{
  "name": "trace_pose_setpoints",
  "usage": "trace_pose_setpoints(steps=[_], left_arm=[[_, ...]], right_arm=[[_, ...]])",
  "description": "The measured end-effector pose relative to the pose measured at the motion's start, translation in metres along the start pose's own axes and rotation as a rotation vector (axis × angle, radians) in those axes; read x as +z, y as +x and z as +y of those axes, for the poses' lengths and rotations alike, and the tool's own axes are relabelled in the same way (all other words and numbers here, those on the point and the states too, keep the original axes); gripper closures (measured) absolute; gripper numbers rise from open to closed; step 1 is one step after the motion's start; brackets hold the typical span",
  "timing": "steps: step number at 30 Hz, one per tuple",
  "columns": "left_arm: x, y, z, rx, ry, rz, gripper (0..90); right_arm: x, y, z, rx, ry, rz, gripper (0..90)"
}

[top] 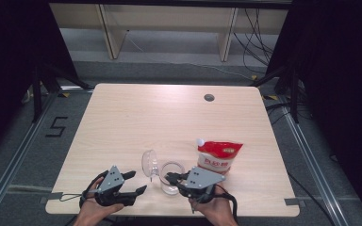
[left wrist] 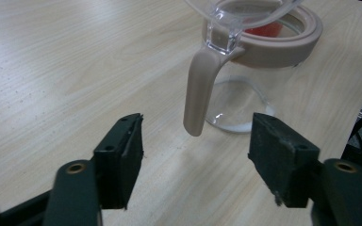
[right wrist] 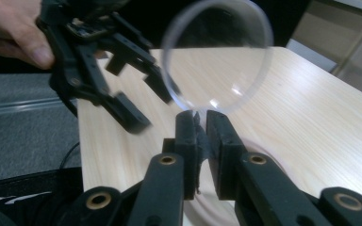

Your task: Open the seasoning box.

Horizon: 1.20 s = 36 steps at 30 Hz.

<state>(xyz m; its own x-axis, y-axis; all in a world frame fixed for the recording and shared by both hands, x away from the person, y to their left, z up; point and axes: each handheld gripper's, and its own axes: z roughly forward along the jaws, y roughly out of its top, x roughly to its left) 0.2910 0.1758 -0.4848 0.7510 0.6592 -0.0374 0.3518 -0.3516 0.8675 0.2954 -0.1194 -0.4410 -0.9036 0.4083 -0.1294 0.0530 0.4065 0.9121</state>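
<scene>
A clear jar [top: 171, 179] with a beige rim [left wrist: 283, 44] stands near the table's front edge. Its round clear lid [top: 149, 162] is flipped up and open, also seen as the lid [right wrist: 217, 56] in the right gripper view. A beige handle [left wrist: 199, 89] hangs down from the rim. My right gripper [top: 170, 178] [right wrist: 199, 134] is shut on the jar's near rim. My left gripper [top: 138, 182] [left wrist: 195, 153] is open just left of the jar, its jaws apart on either side of the handle without touching it. A red and white pouch [top: 219, 157] stands right of the jar.
The light wooden table [top: 169, 117] has a small round hole [top: 209, 97] near its far edge. Black curtains flank both sides, and cables lie on the floor at the far right. A hand [right wrist: 14, 33] holds the left gripper.
</scene>
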Motion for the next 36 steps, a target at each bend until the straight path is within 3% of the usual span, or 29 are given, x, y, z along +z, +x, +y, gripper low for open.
trace_pose_setpoints(steps=[2,6,9,12,13,15,20,21,23,25,27,28,31,33,34,36], left_arm=[[-0.001,-0.001,-0.002,-0.042,0.004,0.005,27.6],[-0.003,-0.004,-0.002,-0.053,-0.007,-0.004,17.0],[-0.004,-0.005,-0.003,-0.048,-0.008,-0.007,16.7],[-0.004,-0.006,-0.005,-0.062,-0.012,-0.001,16.6],[-0.005,-0.004,-0.006,-0.038,-0.007,-0.002,16.6],[-0.004,-0.005,-0.007,-0.053,-0.016,0.001,16.3],[-0.003,-0.006,-0.008,-0.069,-0.014,0.008,16.0],[-0.002,-0.007,-0.009,-0.068,-0.014,0.013,16.0],[-0.001,-0.008,-0.009,-0.070,-0.006,0.010,16.0],[0.000,-0.009,-0.009,-0.071,-0.008,0.003,16.0],[0.000,-0.010,-0.009,-0.063,-0.018,-0.013,16.0],[-0.001,-0.011,-0.009,-0.055,-0.014,-0.012,16.0],[0.001,-0.013,-0.008,-0.038,-0.027,-0.025,16.0],[0.001,-0.013,-0.008,-0.048,-0.035,-0.028,16.0],[0.001,-0.013,-0.008,-0.044,-0.028,-0.026,15.9],[0.001,-0.012,-0.008,-0.046,-0.025,-0.027,15.9]], right_arm=[[-0.010,-0.006,-0.008,0.028,-0.020,-0.012,80.6],[-0.027,-0.013,-0.020,0.072,-0.028,-0.043,75.6],[-0.036,-0.016,-0.030,0.112,-0.020,-0.060,71.1],[-0.044,-0.020,-0.038,0.124,-0.020,-0.080,65.6],[-0.046,-0.020,-0.040,0.130,-0.019,-0.092,63.6],[-0.056,-0.023,-0.046,0.135,-0.033,-0.118,58.5],[-0.068,-0.025,-0.054,0.172,-0.033,-0.132,52.9],[-0.069,-0.024,-0.055,0.193,-0.028,-0.117,52.1],[-0.074,-0.026,-0.058,0.151,-0.029,-0.150,49.5],[-0.078,-0.026,-0.062,0.180,-0.022,-0.153,46.5],[-0.082,-0.025,-0.066,0.197,-0.008,-0.174,44.7],[-0.084,-0.026,-0.068,0.179,-0.015,-0.184,44.2],[-0.093,-0.025,-0.074,0.210,0.014,-0.198,42.3],[-0.094,-0.025,-0.075,0.227,0.013,-0.194,41.9],[-0.097,-0.027,-0.078,0.219,0.014,-0.226,41.8],[-0.101,-0.029,-0.082,0.233,0.017,-0.234,41.6]])
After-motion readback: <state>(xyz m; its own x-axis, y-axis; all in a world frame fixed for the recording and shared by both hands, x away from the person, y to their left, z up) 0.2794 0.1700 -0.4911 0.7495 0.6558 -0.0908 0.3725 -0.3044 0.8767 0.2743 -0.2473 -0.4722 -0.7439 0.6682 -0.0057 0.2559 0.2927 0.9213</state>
